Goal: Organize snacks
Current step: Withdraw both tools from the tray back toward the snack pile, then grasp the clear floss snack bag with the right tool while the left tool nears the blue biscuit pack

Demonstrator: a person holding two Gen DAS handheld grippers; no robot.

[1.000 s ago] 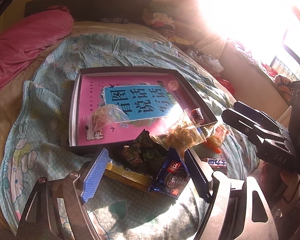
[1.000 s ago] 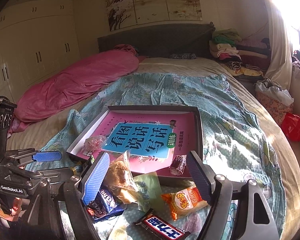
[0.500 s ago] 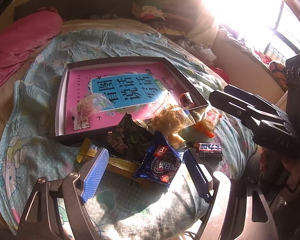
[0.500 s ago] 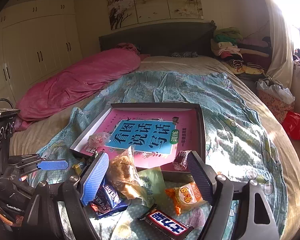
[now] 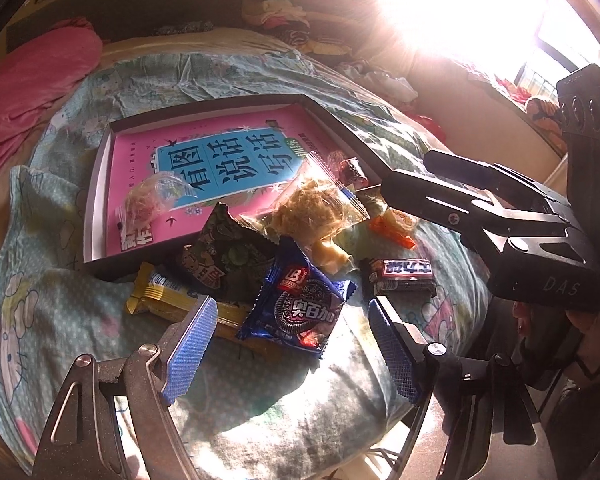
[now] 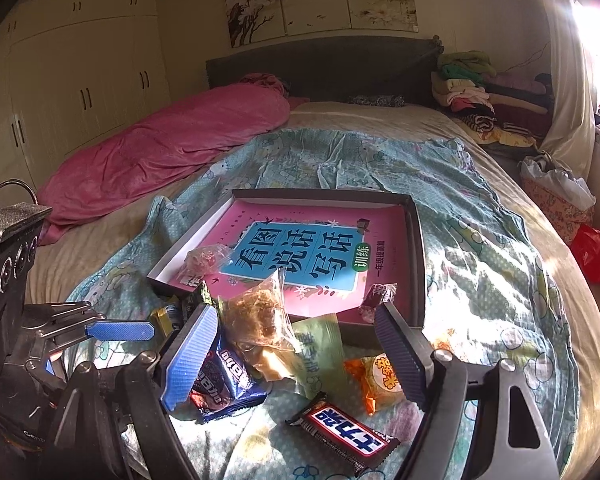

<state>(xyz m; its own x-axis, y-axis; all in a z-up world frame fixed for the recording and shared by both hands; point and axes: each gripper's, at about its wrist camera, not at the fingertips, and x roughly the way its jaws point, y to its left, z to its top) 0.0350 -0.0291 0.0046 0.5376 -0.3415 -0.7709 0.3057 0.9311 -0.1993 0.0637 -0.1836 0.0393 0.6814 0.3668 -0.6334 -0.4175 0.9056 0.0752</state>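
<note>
Glossy plastic snack wrappers on matt, wrinkled cloth bedsheet

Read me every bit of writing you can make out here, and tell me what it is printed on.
"看图说话写话", "训练": pink book cover inside the dark shallow box.
"士力架": black chocolate bar wrapper.
"奥百加": blue cookie packet.
"DAS": black right gripper body.
Orange snack pouch, pale green packet: too blurred.

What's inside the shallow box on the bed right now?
The box holds a pink book lining its floor, a clear-wrapped snack at the near-left corner and a small dark-red candy near-right. Anything under the book is hidden.
</note>
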